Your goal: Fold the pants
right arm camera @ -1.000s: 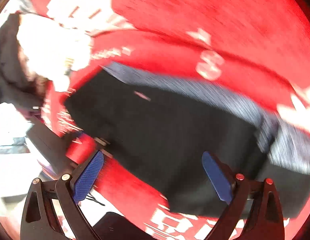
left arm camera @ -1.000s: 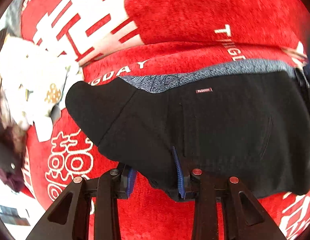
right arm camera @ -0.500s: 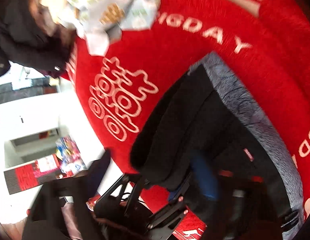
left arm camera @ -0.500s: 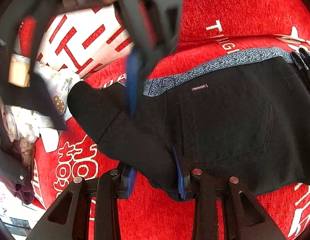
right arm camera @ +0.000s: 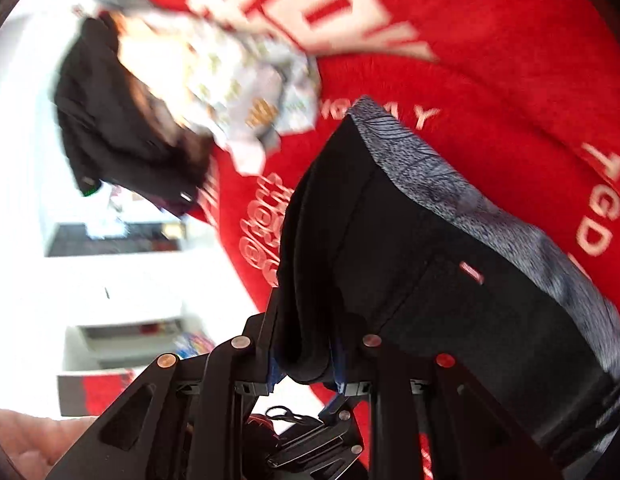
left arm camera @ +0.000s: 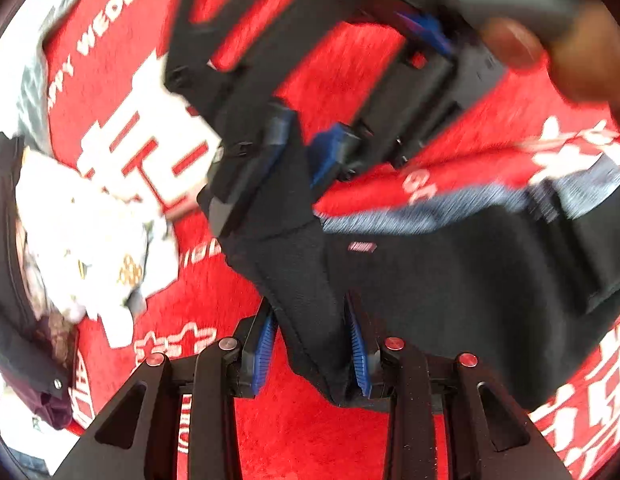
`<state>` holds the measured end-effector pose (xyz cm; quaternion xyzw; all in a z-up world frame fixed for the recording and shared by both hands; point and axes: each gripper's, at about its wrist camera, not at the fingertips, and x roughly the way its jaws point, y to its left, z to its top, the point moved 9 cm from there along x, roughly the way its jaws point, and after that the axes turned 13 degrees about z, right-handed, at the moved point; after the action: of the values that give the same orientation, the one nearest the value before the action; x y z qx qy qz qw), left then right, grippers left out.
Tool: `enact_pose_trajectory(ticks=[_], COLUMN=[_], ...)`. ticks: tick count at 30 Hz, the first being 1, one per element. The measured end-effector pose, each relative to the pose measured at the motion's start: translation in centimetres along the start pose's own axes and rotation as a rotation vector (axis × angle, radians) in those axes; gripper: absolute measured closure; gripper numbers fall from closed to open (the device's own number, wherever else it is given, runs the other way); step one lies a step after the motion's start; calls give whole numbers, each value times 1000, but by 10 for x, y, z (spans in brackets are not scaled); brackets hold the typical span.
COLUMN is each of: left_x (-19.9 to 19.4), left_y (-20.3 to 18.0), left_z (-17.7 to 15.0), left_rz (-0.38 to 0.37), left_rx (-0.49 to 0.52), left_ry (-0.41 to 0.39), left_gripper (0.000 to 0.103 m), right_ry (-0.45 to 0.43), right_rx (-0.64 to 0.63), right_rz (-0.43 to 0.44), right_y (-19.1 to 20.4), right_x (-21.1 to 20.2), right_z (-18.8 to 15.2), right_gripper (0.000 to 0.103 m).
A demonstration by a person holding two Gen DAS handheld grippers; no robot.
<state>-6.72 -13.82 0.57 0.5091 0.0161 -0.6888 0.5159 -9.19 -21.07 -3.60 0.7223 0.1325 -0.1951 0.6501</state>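
Black pants (left arm camera: pixel 450 292) with a grey patterned waistband (left arm camera: pixel 410 216) lie on a red bedspread (left arm camera: pixel 330 432). My left gripper (left arm camera: pixel 312 354) is shut on the near corner of the pants. My right gripper (left arm camera: pixel 298 148) appears at the top of the left wrist view, shut on the far corner of the same end. In the right wrist view my right gripper (right arm camera: pixel 304 360) clamps a thick black fold of the pants (right arm camera: pixel 450 300), with the waistband (right arm camera: pixel 450 188) running off to the right.
The red bedspread (right arm camera: pixel 510 60) has large white lettering. A white printed cloth (left arm camera: pixel 94 240) and a dark garment (left arm camera: pixel 14 340) lie at the left; both also show in the right wrist view, the cloth (right arm camera: pixel 246 92) and the garment (right arm camera: pixel 122 140). The bed's edge and white furniture (right arm camera: pixel 122 320) lie beyond.
My right gripper swung over from the right, reached the far corner of the pants and shut on it. My left gripper kept its hold and the corner has lifted.
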Motion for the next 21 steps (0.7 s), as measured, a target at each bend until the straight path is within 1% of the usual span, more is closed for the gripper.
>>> enact_pose_trajectory(ticks=[2,5,9,10,12,14,16,20,21], left_x=[-21,-50,-87,-97,-110,-127,-141,-162,-164], left_y=[-10,-30,-71,-87,-111,-144,-177,-245,-255], left_z=[19,45,75,83,90,97,100,93,90], left_rz=[-24,-64,-126,-148,-176,-210,-252,-329,-344], left_rx=[3,16,60,77,106,148,184,275,287], left_ry=[-46,-109,-185,-208,-234,-258,-274,-280,-274], left_gripper=[68,68,68,68,68,68,68,68,68], right_ry=[-69,-177,-319,-342,-410,-459,-524,-639,-661], right_rx=[-6,-16,-15,-13,2,21,57,146,174], right_rz=[48,94,118,118,115,109,107,103,100], right_y=[7,13,10,8,-2,-13,-32,-71,-82], right_x=[-31,-83,-153,-168,-205,-230,-260,-304,-312], right_z=[-9,-26,-59,-66,-89,-107,-134,-187,-198], right_gripper=[80,80,80,80,80,80,80,80,80])
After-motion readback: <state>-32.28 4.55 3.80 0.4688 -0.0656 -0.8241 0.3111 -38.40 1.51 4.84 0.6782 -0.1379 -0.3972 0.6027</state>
